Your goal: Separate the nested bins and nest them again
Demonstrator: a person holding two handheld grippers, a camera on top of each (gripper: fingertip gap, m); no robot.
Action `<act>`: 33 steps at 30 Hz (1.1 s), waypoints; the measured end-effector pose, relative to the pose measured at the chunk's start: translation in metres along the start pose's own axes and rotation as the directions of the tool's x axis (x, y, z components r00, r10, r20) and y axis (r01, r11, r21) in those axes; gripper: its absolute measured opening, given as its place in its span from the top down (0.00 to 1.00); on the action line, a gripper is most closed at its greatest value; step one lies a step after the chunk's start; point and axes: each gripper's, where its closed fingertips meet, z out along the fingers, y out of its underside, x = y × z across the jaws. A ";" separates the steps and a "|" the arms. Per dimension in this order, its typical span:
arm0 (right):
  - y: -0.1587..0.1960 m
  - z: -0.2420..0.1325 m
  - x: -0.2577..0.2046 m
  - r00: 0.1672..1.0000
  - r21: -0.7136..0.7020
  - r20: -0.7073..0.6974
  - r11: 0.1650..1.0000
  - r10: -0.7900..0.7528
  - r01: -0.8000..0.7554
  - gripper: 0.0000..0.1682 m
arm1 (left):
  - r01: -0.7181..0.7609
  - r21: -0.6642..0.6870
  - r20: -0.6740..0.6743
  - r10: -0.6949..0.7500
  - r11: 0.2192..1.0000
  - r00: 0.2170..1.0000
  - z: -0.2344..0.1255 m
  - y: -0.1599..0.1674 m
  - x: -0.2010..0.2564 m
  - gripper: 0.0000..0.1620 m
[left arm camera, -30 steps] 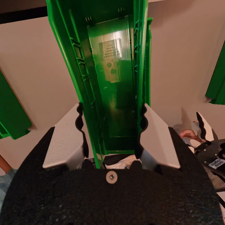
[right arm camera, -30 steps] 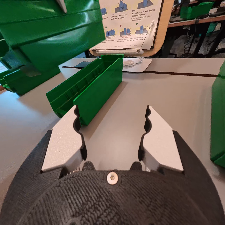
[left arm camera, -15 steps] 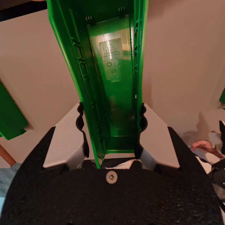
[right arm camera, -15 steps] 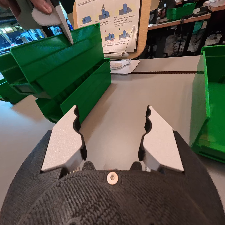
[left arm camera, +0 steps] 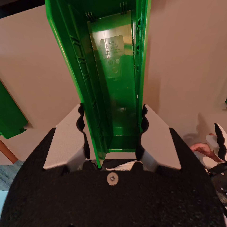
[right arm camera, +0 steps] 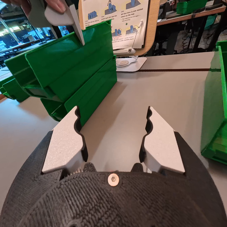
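Note:
My left gripper (left arm camera: 112, 108) points down and is shut across the width of a long green bin (left arm camera: 115, 86), one finger on each side wall. In the right wrist view this held bin (right arm camera: 68, 63) hangs tilted, its underside partly down in a second green bin (right arm camera: 94, 89) that lies on the table. The left gripper's finger (right arm camera: 78, 33) shows on its upper rim. My right gripper (right arm camera: 113, 122) is open and empty, low over the table (right arm camera: 153, 98), to the right of that stack. It also shows at the right edge of the left wrist view (left arm camera: 221, 145).
Another green bin (right arm camera: 12, 88) lies at the far left, also in the left wrist view (left arm camera: 9, 116). A further green bin (right arm camera: 216, 110) stands at the right edge. An instruction sheet on a stand (right arm camera: 116, 24) is at the back. Bare table lies between the bins.
My left gripper has brought its bin down from the air onto the bin on the table. The right gripper stayed open, and its view turned so the right-hand bin came in.

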 end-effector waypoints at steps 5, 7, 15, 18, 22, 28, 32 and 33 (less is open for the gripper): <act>0.002 0.002 -0.002 1.000 -0.006 0.011 1.000 0.008 -0.008 0.37 | 0.017 0.001 -0.019 -0.017 1.000 1.000 0.011 0.001 0.000 0.43; 0.003 0.002 -0.003 1.000 -0.009 0.014 1.000 0.008 -0.007 0.37 | 0.017 -0.002 -0.021 -0.017 1.000 1.000 0.017 0.003 -0.001 0.43; 0.009 0.007 -0.005 1.000 -0.027 0.021 1.000 0.006 -0.005 0.38 | 0.009 -0.001 -0.016 -0.009 1.000 1.000 0.033 0.005 0.000 0.43; 0.012 0.009 -0.006 1.000 -0.037 0.028 0.999 0.008 -0.007 0.38 | 0.014 0.009 -0.012 -0.014 1.000 1.000 0.037 0.005 0.001 0.43; 0.015 0.012 -0.008 0.999 -0.046 0.032 0.999 0.005 -0.004 0.38 | 0.017 0.006 -0.008 -0.017 1.000 1.000 0.044 0.006 0.002 0.43; 0.021 0.015 -0.009 0.999 -0.062 0.035 0.998 0.004 -0.002 0.38 | 0.021 0.010 -0.002 -0.021 1.000 1.000 0.050 0.006 0.003 0.42; 0.023 0.016 -0.007 1.000 -0.068 0.030 0.998 0.004 -0.002 0.38 | 0.008 0.029 0.017 -0.008 1.000 1.000 0.053 0.005 0.005 0.42; 0.023 0.016 -0.007 1.000 -0.068 0.029 0.998 0.005 -0.003 0.38 | 0.007 0.039 0.021 -0.007 0.999 1.000 0.053 0.004 0.006 0.41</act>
